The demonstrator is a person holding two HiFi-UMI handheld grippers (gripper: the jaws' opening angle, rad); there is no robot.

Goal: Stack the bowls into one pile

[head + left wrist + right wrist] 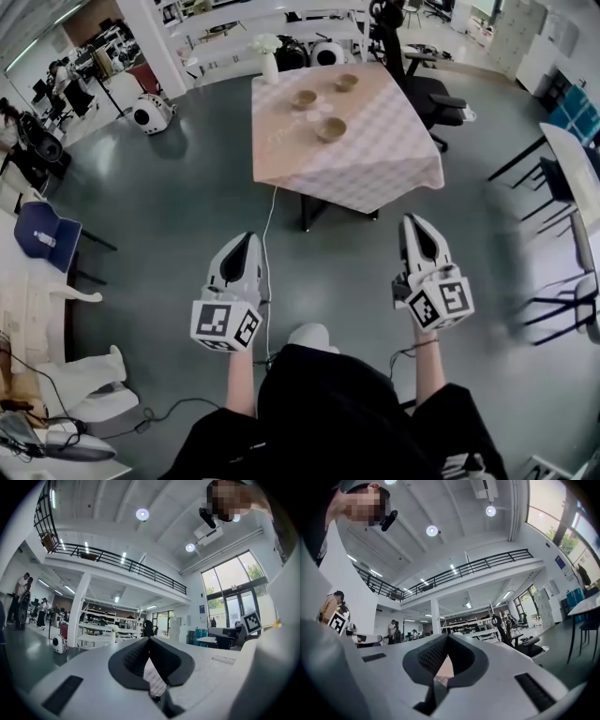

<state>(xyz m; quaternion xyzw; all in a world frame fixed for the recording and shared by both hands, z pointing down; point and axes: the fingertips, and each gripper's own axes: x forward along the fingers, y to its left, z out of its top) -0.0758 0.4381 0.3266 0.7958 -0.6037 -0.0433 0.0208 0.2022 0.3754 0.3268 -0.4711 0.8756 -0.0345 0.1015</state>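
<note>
Sitting upright, 3 bowls (330, 128) apart on tbl (375, 164).

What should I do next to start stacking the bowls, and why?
Probably step up to the table. Its three bowls sit apart, unstacked, well ahead of you. The left tongs and right tongs are both shut and empty, still short of the table.
</note>
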